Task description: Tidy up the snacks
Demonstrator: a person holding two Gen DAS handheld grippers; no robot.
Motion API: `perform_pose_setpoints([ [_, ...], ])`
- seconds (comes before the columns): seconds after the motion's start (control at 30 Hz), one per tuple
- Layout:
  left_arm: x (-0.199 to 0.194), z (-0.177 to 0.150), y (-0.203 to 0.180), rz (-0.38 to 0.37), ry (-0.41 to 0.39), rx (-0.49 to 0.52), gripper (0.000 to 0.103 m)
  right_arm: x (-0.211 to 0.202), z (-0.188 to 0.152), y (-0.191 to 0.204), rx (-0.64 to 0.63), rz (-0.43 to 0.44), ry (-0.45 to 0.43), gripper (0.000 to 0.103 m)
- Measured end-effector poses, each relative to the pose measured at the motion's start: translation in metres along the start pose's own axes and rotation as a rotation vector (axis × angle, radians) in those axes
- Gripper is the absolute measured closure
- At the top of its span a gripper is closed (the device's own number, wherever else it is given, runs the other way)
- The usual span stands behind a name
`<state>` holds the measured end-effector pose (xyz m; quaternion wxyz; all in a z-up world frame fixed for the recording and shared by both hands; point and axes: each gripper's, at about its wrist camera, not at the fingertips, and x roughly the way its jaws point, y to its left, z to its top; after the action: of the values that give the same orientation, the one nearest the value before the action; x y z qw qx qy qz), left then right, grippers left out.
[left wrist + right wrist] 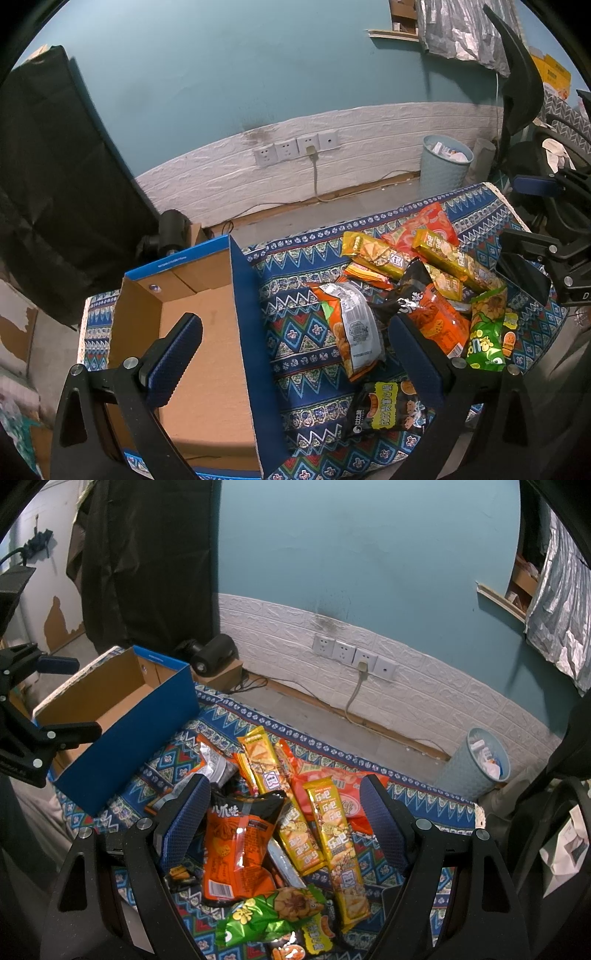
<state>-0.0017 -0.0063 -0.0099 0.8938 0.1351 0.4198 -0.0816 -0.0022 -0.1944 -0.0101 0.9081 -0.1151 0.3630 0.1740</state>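
Snack packets lay heaped on patterned cloth, beside blue cardboard box. Left gripper and right gripper: jaws spread wide, grasping nothing.

Left wrist view above box, right wrist view close over snack pile, both facing wall, sharing both.
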Motion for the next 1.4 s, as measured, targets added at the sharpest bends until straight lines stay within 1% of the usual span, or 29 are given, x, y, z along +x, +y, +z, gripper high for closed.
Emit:
perform_pose_setpoints([
  [0.63,0.001,0.000,-0.003,-0.001,0.003,0.011,0.001,0.000,-0.003,0.001,-0.001,0.003,0.003,0.021],
  [0.93,0.011,0.000,-0.006,-0.013,0.029,0.013,0.001,0.003,-0.006,-0.007,-0.007,0.005,0.014,0.021],
  [1.0,0.018,0.000,-0.007,-0.014,0.045,0.012,0.001,0.006,-0.007,-0.011,-0.005,0.002,0.024,0.021],
  [1.17,0.044,-0.003,-0.009,-0.027,0.118,0.000,0.001,0.019,-0.010,-0.028,0.008,-0.018,0.061,0.021],
  [1.33,0.072,-0.005,-0.014,-0.021,0.182,-0.003,0.001,0.038,-0.016,-0.047,0.033,-0.037,0.116,0.021],
  [1.4,0.082,-0.006,-0.016,-0.035,0.211,-0.011,0.001,0.047,-0.020,-0.054,0.042,-0.044,0.144,0.021],
])
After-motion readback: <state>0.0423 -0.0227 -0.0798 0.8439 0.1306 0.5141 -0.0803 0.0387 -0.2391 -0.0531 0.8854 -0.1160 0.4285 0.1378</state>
